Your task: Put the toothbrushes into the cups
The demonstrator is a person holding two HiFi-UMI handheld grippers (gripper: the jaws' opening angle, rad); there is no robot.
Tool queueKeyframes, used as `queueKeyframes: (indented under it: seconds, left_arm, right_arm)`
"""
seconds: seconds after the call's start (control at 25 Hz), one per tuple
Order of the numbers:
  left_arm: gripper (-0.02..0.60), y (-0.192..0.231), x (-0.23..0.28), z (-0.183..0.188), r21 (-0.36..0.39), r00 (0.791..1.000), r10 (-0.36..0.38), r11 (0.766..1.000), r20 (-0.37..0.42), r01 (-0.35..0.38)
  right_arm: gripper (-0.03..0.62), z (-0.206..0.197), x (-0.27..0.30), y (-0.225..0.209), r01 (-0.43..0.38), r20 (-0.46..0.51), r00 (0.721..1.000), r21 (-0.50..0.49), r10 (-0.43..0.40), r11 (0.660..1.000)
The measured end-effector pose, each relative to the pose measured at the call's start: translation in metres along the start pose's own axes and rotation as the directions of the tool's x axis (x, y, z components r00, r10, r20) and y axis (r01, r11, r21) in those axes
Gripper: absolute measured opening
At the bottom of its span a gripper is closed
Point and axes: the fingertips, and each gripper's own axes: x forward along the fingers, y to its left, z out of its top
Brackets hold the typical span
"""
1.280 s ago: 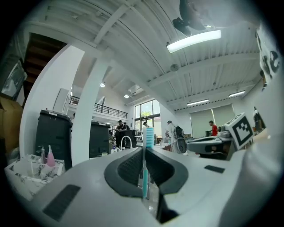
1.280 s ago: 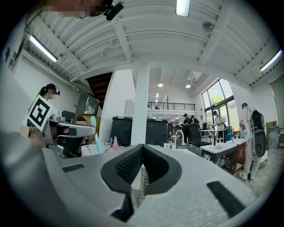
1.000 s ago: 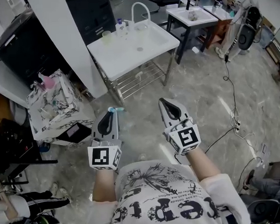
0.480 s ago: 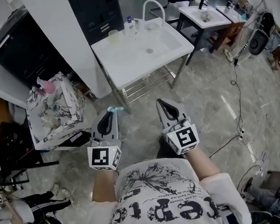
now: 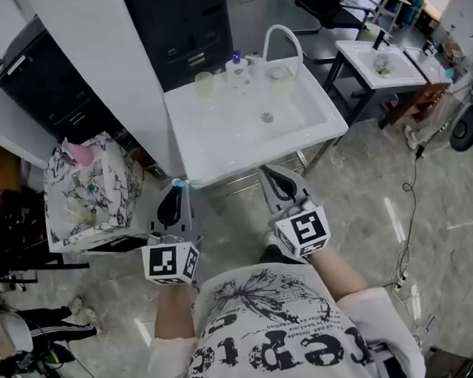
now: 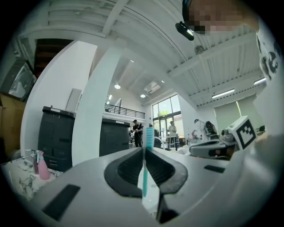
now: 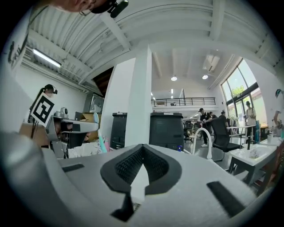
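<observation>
My left gripper [image 5: 176, 202] [image 6: 144, 150] is shut on a teal toothbrush [image 6: 144, 170], which stands upright between the jaws; its bristle head [image 5: 190, 182] pokes out at the front edge of the white sink table [image 5: 218, 149]. Beside it, my right gripper [image 5: 274, 182] [image 7: 142, 147] is shut with nothing in it, its tip at the same edge. A yellowish cup [image 5: 204, 85] and a clear cup [image 5: 278, 77] stand at the back of the sink, apart from both grippers. The right gripper view also catches the left gripper [image 7: 71, 128].
A small bottle [image 5: 235, 65] and an arched white faucet [image 5: 280, 39] stand between the cups. A patterned bag [image 5: 85, 189] with a pink bottle sits left of the sink. Black cabinets [image 5: 182, 24] rise behind. A second sink table [image 5: 380, 62] stands right.
Both grippers have travelled forward together toward the sink table, whose front edge now lies at their tips. The left gripper keeps hold of the toothbrush; both jaws stay shut.
</observation>
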Motion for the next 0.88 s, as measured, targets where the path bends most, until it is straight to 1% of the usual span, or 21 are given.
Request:
queueKeyframes:
  seconds: [0.24, 0.4, 0.48, 0.6, 0.68, 0.88]
  left_arm:
    - [0.025, -0.027, 0.093, -0.004, -0.015, 0.994, 0.109, 0.994, 0.022, -0.109]
    - [0.025, -0.051, 0.137, -0.009, -0.016, 0.989, 0.146, 0.989, -0.003, -0.146]
    - [0.025, -0.055, 0.155, -0.010, -0.010, 0.987, 0.162, 0.987, -0.019, -0.162]
    - [0.025, -0.048, 0.180, -0.020, -0.002, 0.985, 0.171, 0.985, -0.014, -0.171]
    - [0.025, -0.042, 0.199, -0.024, 0.003, 0.982, 0.185, 0.983, -0.026, -0.185]
    - [0.025, -0.005, 0.244, -0.026, -0.004, 0.982, 0.190, 0.982, -0.018, -0.190]
  right_arm:
    - [-0.006, -0.005, 0.037, -0.090, -0.111, -0.012, 0.994, -0.024, 0.111, 0.994]
    - [-0.006, -0.016, 0.055, -0.138, -0.150, -0.031, 0.988, -0.018, 0.150, 0.988]
    - [-0.006, -0.021, 0.066, -0.155, -0.163, -0.033, 0.986, -0.017, 0.162, 0.986]
    - [-0.006, -0.024, 0.089, -0.170, -0.186, -0.031, 0.982, -0.019, 0.185, 0.982]
    - [-0.006, -0.024, 0.104, -0.178, -0.203, -0.033, 0.979, -0.019, 0.202, 0.979]
    - [-0.006, -0.029, 0.155, -0.190, -0.215, -0.036, 0.976, -0.016, 0.215, 0.976]
